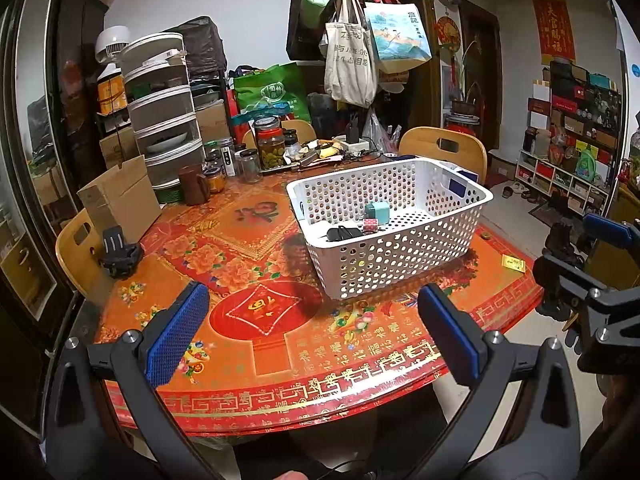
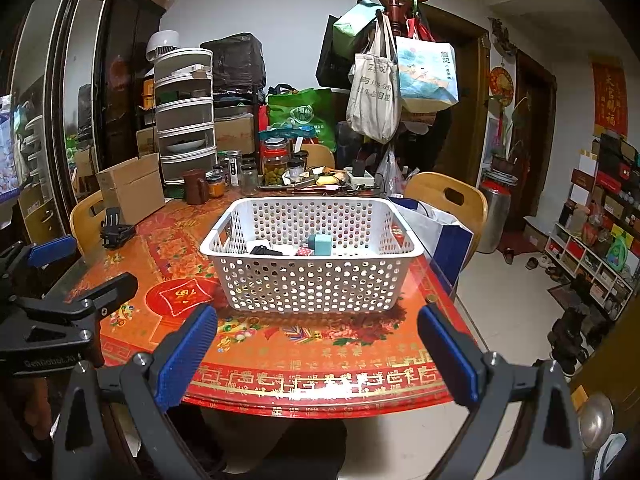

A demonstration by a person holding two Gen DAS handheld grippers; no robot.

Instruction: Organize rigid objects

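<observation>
A white perforated basket (image 1: 400, 256) (image 2: 312, 280) stands on the round red-and-gold table (image 1: 280, 344) (image 2: 304, 348). Inside it lie a teal box (image 1: 377, 212) (image 2: 322, 245), a small red-and-white cube (image 1: 370, 225) (image 2: 303, 251) and a black object (image 1: 343, 233) (image 2: 266, 250). A black clip-like object (image 1: 118, 250) (image 2: 114, 230) sits at the table's left edge. My left gripper (image 1: 316, 338) is open and empty over the near table edge. My right gripper (image 2: 318, 354) is open and empty in front of the basket. Each gripper shows at the side of the other's view.
A cardboard box (image 1: 120, 196) (image 2: 132, 188), a brown mug (image 1: 194, 186), jars (image 1: 270, 144) and stacked white trays (image 1: 164, 112) crowd the table's far side. Wooden chairs (image 1: 444, 152) (image 2: 448, 200) ring the table. A small yellow card (image 1: 514, 262) lies at the right.
</observation>
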